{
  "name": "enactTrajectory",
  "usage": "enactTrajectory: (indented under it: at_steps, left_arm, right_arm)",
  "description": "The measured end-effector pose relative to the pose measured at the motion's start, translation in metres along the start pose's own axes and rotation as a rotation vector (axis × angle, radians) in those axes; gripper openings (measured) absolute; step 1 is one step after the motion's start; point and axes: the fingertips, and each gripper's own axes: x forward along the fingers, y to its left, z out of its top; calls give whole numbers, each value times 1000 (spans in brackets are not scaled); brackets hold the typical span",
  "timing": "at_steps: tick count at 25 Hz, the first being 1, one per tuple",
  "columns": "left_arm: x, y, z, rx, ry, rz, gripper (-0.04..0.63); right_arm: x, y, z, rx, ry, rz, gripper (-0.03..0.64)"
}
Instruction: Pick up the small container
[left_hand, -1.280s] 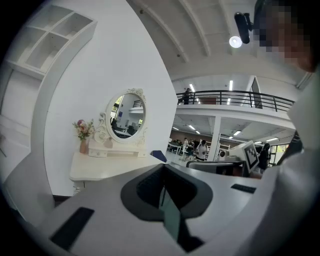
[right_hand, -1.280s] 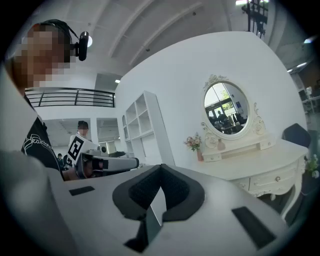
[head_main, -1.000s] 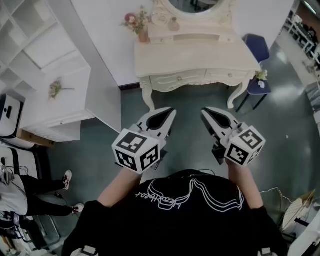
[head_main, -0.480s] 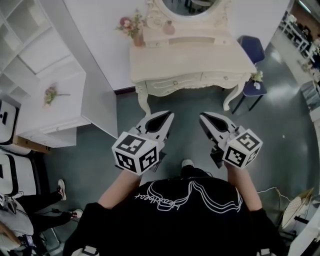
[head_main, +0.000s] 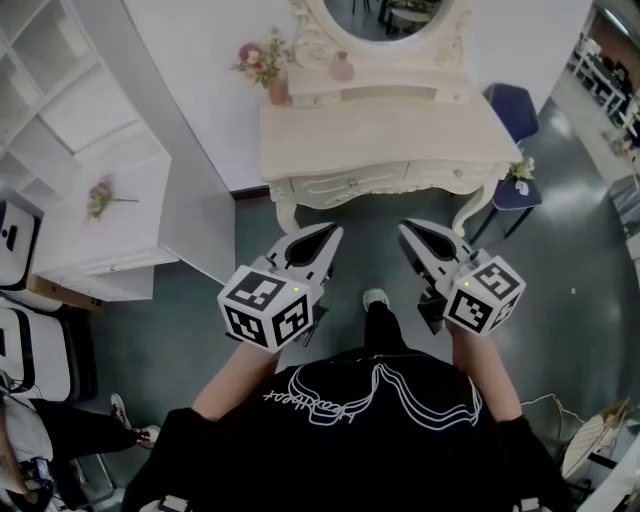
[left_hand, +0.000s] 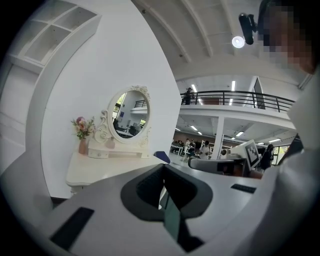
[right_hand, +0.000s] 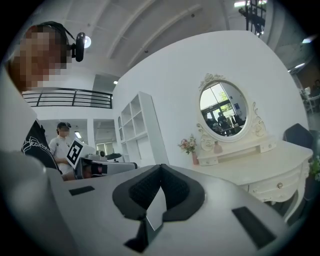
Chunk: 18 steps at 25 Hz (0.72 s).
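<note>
A small pink container (head_main: 342, 67) stands on the raised shelf of a cream dressing table (head_main: 400, 130), under its oval mirror (head_main: 385, 15). It also shows in the left gripper view as the small container (left_hand: 110, 144) and in the right gripper view as the small container (right_hand: 218, 147). My left gripper (head_main: 335, 231) and right gripper (head_main: 404, 229) are held side by side above the floor, well short of the table. Both point at it. Each is shut with nothing between the jaws, as seen at the left gripper (left_hand: 162, 168) and the right gripper (right_hand: 160, 167).
A vase of pink flowers (head_main: 275, 85) stands at the table's left back corner. A white shelf unit (head_main: 90, 160) with a flower sprig is at the left. A blue chair (head_main: 515, 110) stands to the table's right. My own shoe (head_main: 376, 299) shows between the grippers.
The view has shifted a little toward the dressing table, and my shoe has stepped into sight between the grippers. Both grippers stay shut and level.
</note>
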Motion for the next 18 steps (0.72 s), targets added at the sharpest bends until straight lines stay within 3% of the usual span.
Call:
enactTrajectory:
  at_steps: [8,18]
  left_arm:
    - [80,34,10,1,29,41,5]
    - [252,80,51,-35,50,58,5]
  right_arm:
    - [34,-88,13,46,-5,33,5]
    - [80,-245,55,87,53,61,5]
